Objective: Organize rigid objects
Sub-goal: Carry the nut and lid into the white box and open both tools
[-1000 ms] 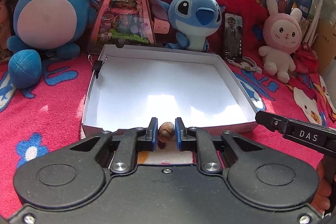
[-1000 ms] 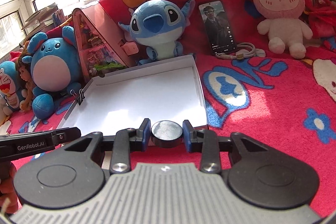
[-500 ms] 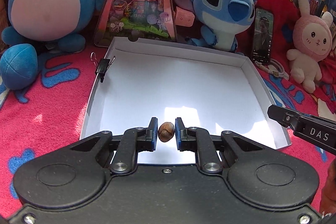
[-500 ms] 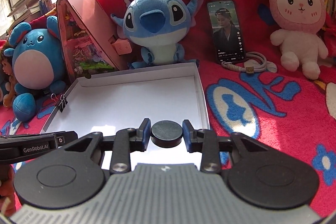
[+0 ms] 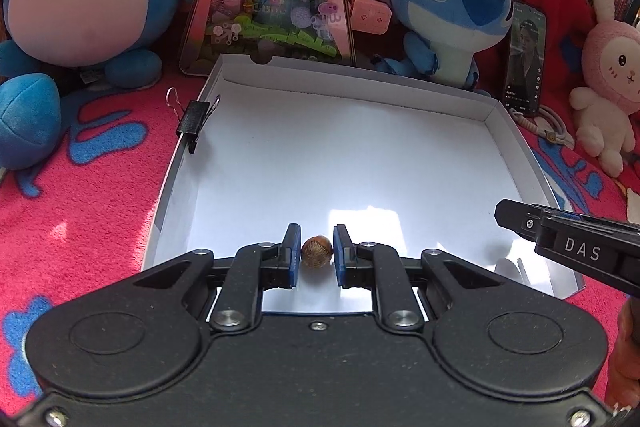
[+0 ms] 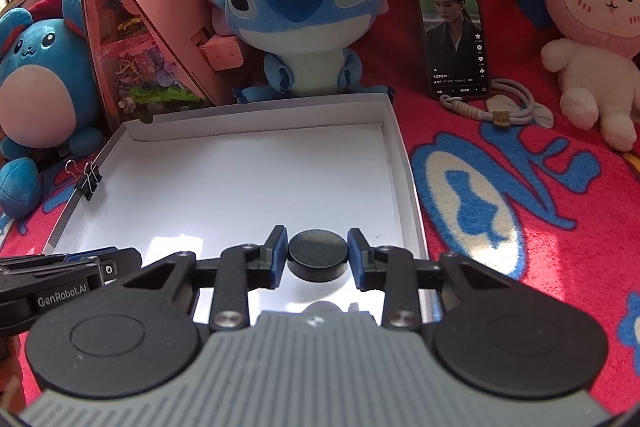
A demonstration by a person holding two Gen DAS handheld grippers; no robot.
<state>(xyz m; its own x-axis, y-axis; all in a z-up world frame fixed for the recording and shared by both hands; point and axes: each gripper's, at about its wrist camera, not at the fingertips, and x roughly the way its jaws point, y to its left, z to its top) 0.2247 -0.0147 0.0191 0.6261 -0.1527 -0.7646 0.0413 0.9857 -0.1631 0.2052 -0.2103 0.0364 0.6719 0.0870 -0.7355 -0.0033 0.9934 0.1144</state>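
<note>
On the far left, a black metal binder clip (image 5: 195,119) bites the left wall of the shallow white cardboard tray (image 5: 516,143). If I drift that way while lowering, I judge a finger could catch it and drag the tray across the red patterned blanket (image 5: 80,195).

My left tool (image 5: 316,251) is clamped on a small brown ribbed nut-like piece (image 5: 316,251), held just over the tray's near edge. The thing is round and the pads meet it on a narrow line, so I expect it could squirt out, or roll off towards a wall once I let go.

To the right, my right tool (image 6: 318,255) grips a flat black round disc (image 6: 318,254) by its rim, over the tray's near right part. Released from this height it may land on edge and wheel away, possibly against the low right wall. The two tools hang near each other, so a careless sideways move could knock them together.
</note>
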